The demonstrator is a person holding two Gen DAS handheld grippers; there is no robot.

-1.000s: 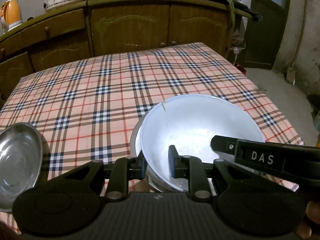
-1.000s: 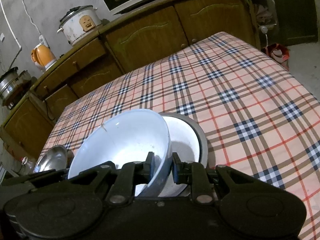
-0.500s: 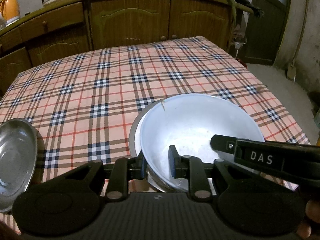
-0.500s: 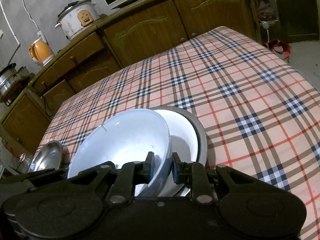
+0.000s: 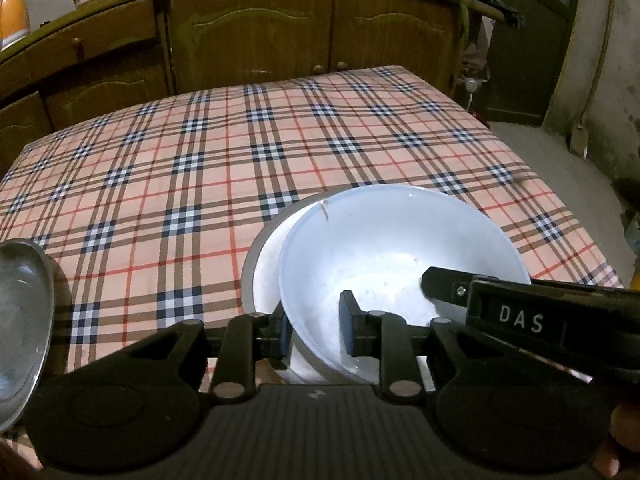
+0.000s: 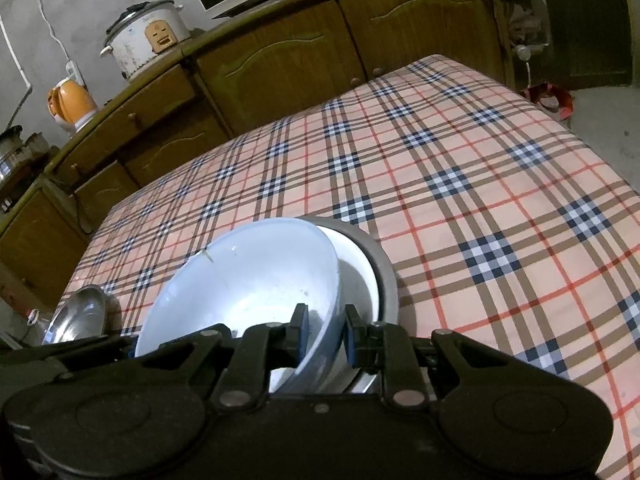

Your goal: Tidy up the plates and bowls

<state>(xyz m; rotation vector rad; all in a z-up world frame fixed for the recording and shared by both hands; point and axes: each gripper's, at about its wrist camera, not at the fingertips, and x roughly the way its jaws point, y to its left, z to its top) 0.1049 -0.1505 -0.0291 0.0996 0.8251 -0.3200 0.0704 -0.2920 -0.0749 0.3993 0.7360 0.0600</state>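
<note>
Just now, left fingers [image 5: 347, 320] slightly wider — white bowl [image 5: 392, 248] between.

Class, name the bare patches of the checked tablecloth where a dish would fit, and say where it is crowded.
Free: the tablecloth between the white bowl and the cabinets, and right of the bowl. Crowded: the near edge, with the bowl's stack, both claws and the steel dish.
</note>
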